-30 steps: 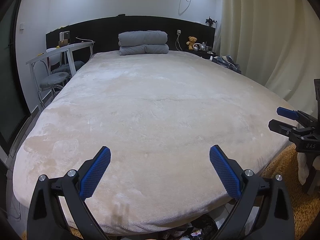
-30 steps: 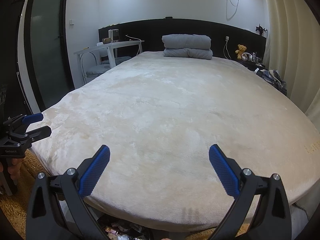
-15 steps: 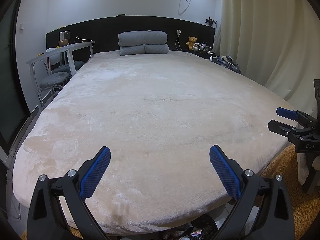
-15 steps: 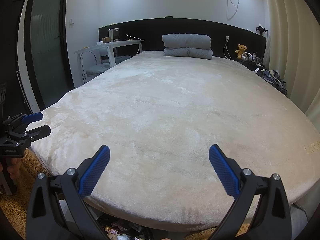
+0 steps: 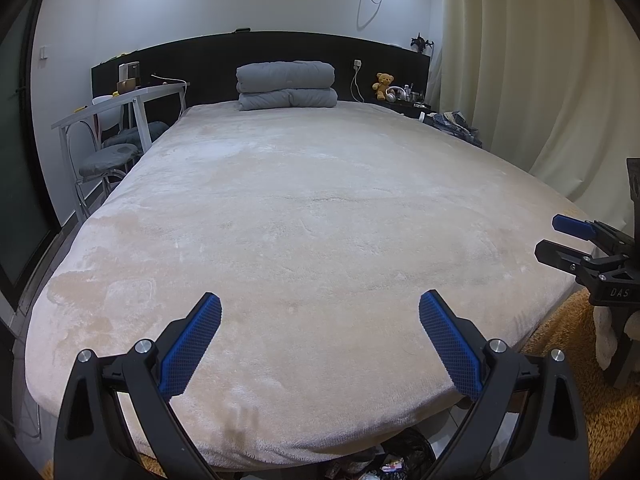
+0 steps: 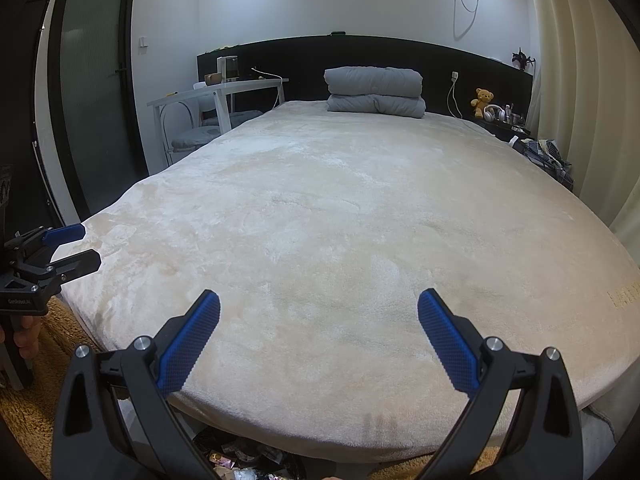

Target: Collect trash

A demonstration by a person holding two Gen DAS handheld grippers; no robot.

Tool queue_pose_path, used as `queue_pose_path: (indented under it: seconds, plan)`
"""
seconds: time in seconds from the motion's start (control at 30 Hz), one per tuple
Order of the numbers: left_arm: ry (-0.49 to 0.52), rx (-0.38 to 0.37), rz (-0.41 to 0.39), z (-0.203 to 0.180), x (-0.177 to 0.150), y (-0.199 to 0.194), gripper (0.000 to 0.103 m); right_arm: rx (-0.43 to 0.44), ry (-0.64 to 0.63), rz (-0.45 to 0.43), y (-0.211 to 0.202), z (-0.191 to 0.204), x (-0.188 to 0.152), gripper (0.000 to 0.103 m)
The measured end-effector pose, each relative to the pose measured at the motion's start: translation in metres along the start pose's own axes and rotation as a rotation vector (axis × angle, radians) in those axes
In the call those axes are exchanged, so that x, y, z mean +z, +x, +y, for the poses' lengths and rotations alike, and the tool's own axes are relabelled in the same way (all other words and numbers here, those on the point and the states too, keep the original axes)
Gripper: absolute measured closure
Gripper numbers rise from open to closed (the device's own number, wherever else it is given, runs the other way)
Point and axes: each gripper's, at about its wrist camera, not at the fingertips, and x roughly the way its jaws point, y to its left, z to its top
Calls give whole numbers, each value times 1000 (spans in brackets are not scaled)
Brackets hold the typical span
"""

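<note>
Left gripper (image 5: 320, 312): held above the foot end of the bed, fingers spread wide, nothing between the blue pads (image 5: 191, 346). It also shows at the left edge of the right wrist view, side-on, with a hand below it on the handle.

Right gripper (image 6: 319, 310): held above the foot end of the bed, to the right of the left gripper; fingers spread wide, nothing between the blue pads. It shows side-on at the right edge of the left wrist view.

Trash (image 6: 240, 458): a heap of crumpled wrappers and dark plastic on the floor just below the foot edge of the bed, low in both views between each gripper's arms; single pieces too small to tell apart.

Bed (image 5: 304, 216): covered by a cream plush blanket that fills most of both views.

Folded quilt (image 5: 286, 85): grey, stacked at the head of the bed against the black headboard (image 5: 208, 64).

Teddy bear (image 5: 384, 82): brown, on the dark bedside stand right of the quilt, beside white headphones (image 6: 494, 114).

Desk (image 5: 120, 106): white, left of the bed, with grey-cushioned chairs (image 5: 108, 158) under it.

Curtain (image 5: 520, 60): cream, along the right wall.

Rug (image 5: 568, 332): tan, shaggy, on the floor at the bed's foot corner.

Door (image 6: 94, 80): frosted glass in a dark frame, left wall.
</note>
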Motion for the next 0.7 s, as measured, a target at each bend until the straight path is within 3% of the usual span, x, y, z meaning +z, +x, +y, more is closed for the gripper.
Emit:
queue_pose_path:
  seconds: [0.7]
  plan:
    - [7,3,-6,-2,0,-2,6,0,-3,2,2,-1,-1,5]
